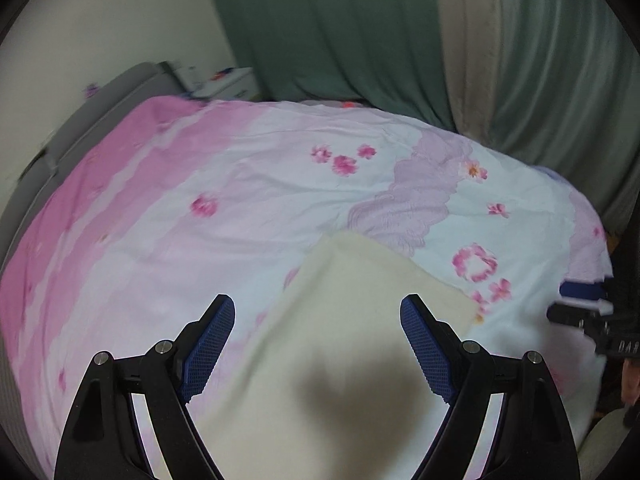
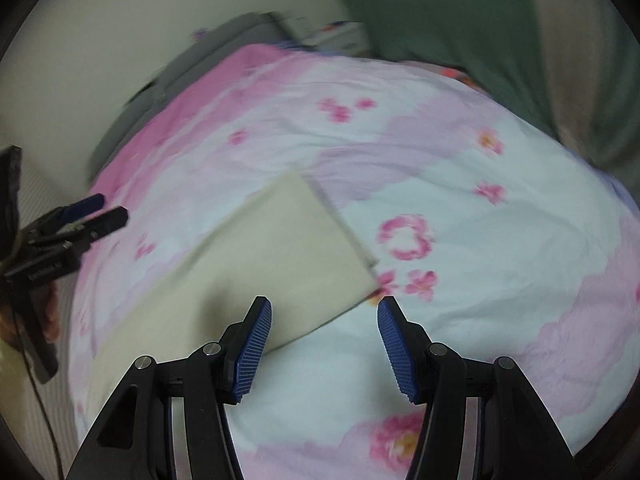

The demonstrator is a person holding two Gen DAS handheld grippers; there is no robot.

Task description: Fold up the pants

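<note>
Cream pants (image 1: pixel 340 320) lie flat on a flowered bed cover, folded into a long panel with a straight far edge. My left gripper (image 1: pixel 318 300) hovers over that panel, jaws wide open and nothing between the blue pads. In the right wrist view the pants (image 2: pixel 288 240) run from the lower left up to a corner near the middle. My right gripper (image 2: pixel 324 302) stands open above the cover beside the pants' right edge and holds nothing. Each gripper shows in the other's view: the right gripper (image 1: pixel 560 302) at the far right, the left gripper (image 2: pixel 114 208) at the far left.
The bed cover (image 1: pixel 168 216) is pink, white and lilac with pink flowers. A grey headboard (image 1: pixel 100 104) and a white wall stand at the back left. Green and beige curtains (image 1: pixel 400 32) hang behind the bed. Small boxes (image 1: pixel 224 80) sit by the headboard.
</note>
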